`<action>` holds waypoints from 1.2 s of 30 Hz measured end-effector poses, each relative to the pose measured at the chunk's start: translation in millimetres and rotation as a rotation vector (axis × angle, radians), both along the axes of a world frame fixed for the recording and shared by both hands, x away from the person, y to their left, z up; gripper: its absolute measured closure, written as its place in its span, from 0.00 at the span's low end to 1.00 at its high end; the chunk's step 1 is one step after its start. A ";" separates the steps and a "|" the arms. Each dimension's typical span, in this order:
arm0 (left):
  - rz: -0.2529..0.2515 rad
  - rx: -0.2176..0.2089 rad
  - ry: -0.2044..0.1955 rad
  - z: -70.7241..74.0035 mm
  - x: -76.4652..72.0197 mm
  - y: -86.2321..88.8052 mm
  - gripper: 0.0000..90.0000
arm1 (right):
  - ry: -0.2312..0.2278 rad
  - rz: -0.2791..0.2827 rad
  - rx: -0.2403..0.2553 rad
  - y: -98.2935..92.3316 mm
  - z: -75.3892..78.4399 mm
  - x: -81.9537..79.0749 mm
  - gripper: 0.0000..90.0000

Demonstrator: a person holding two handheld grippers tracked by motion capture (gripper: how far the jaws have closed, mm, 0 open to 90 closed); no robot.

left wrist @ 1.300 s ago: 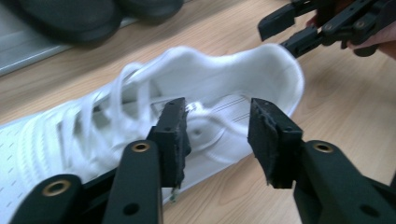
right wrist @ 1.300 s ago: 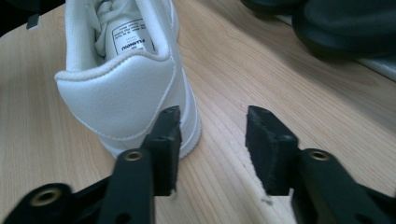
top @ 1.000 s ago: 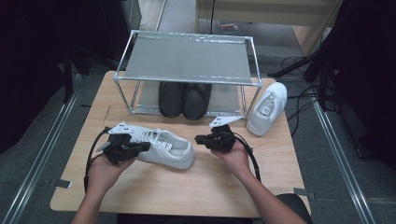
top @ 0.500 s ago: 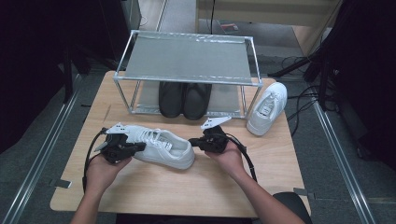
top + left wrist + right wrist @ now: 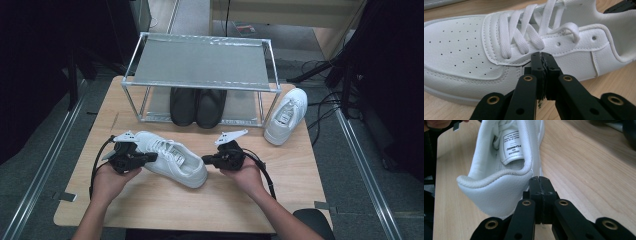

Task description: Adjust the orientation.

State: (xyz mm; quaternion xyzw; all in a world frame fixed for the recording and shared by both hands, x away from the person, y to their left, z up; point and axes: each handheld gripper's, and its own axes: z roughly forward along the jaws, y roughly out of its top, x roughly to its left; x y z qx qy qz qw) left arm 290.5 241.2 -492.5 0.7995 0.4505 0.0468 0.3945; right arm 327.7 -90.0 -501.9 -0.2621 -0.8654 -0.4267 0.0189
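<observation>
High view: the white sneaker (image 5: 170, 161) lies on its sole on the tabletop (image 5: 300, 170), in front of the metal rack (image 5: 200, 62). The left tool (image 5: 150, 158) sits at one end of it, the right tool (image 5: 206, 160) at the other. A second white sneaker (image 5: 286, 115) lies right of the rack.

Left gripper view: the left tool (image 5: 541, 55) is clenched, empty, its tips up against the sneaker's side below the laces (image 5: 524, 32).

Right gripper view: the right tool (image 5: 539, 180) is clenched too, nothing between its jaws, just beside the heel collar.
</observation>
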 end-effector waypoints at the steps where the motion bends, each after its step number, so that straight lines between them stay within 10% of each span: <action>1: -0.008 0.006 -0.006 0.2 0.9 0.0 0.99 | -0.001 0.001 0.001 0.1 -0.2 -2.0 1.00; 22: -0.086 -0.008 -0.006 -1.5 25.7 -7.8 0.99 | 0.002 0.036 -0.018 6.6 0.9 -43.9 1.00; 36: -0.010 -0.017 0.015 -2.3 20.3 8.0 1.00 | -0.003 -0.012 0.005 8.3 -0.7 -13.4 1.00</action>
